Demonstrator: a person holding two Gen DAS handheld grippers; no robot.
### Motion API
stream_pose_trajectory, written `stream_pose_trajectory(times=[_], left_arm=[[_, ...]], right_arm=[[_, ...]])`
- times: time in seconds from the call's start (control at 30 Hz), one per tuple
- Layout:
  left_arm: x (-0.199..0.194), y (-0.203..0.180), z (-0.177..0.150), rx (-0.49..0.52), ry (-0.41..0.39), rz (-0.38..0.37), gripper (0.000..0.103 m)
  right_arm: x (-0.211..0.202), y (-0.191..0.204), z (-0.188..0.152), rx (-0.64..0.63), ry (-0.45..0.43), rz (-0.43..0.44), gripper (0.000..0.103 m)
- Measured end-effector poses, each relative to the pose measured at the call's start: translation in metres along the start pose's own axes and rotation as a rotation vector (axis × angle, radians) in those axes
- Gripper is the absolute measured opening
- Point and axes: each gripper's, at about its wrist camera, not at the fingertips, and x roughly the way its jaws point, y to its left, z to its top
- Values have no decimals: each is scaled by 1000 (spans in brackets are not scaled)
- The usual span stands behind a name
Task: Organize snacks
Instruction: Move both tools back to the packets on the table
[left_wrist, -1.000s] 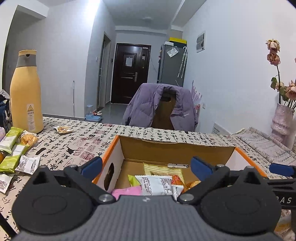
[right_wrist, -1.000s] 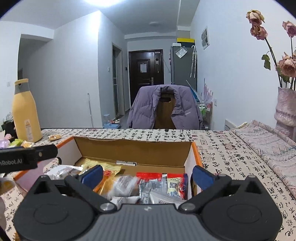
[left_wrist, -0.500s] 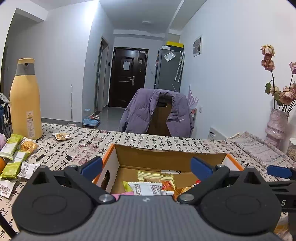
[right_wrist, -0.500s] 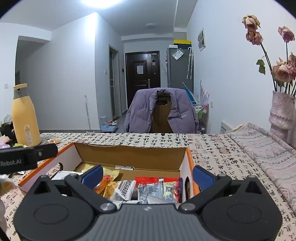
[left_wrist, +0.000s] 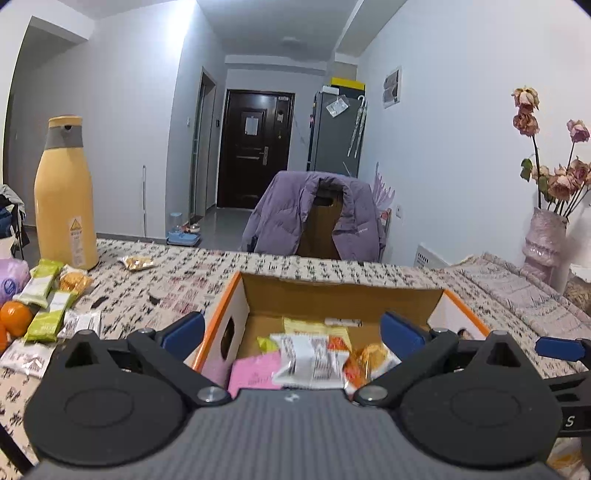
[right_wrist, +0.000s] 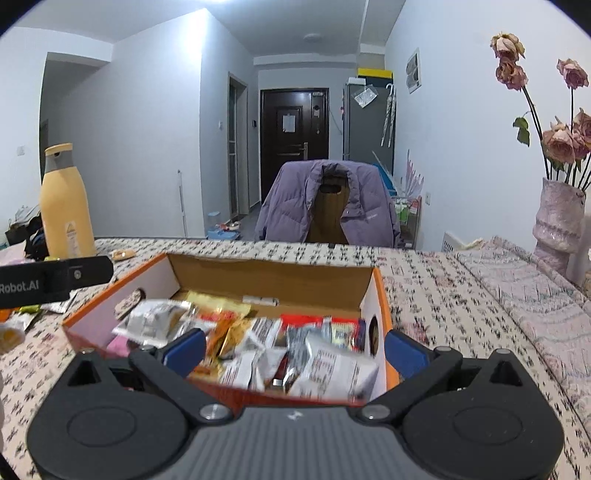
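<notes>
A cardboard box with an orange rim sits on the patterned tablecloth, holding several snack packets. My left gripper hovers just in front of the box's near left side, open and empty. In the right wrist view the same box is piled with packets. My right gripper hangs over the box's near right corner, open with nothing between its fingers. Loose snacks lie on the table to the left: green bars, white packets and a small wrapped snack.
A tall yellow bottle stands at the table's far left, with an orange fruit near it. A pink vase of dried roses stands at the right. A chair draped with a purple jacket is behind the table.
Both grippers drew back from the box and stayed open. The right one now looks down more steeply, showing more of the box's contents.
</notes>
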Motion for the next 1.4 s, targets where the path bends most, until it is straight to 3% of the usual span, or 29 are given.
stream_pose_trajectory(times=[0.63,0.93,1.27,1.4], left_arm=[[-36,21,-56,31,158,-24,103],[-47,23,-84,38,170,-41,103],[-47,26,-88,13,172,-65,103],[-46,26,-88,10,177,-71,103]], right_arm=[[-29,3,-59,-27,134,-4,103],[-29,6,-71,-19,181,9,103],[-16,7,-77,16,234,9,103],[-15,2,-78,56,237,40,89]])
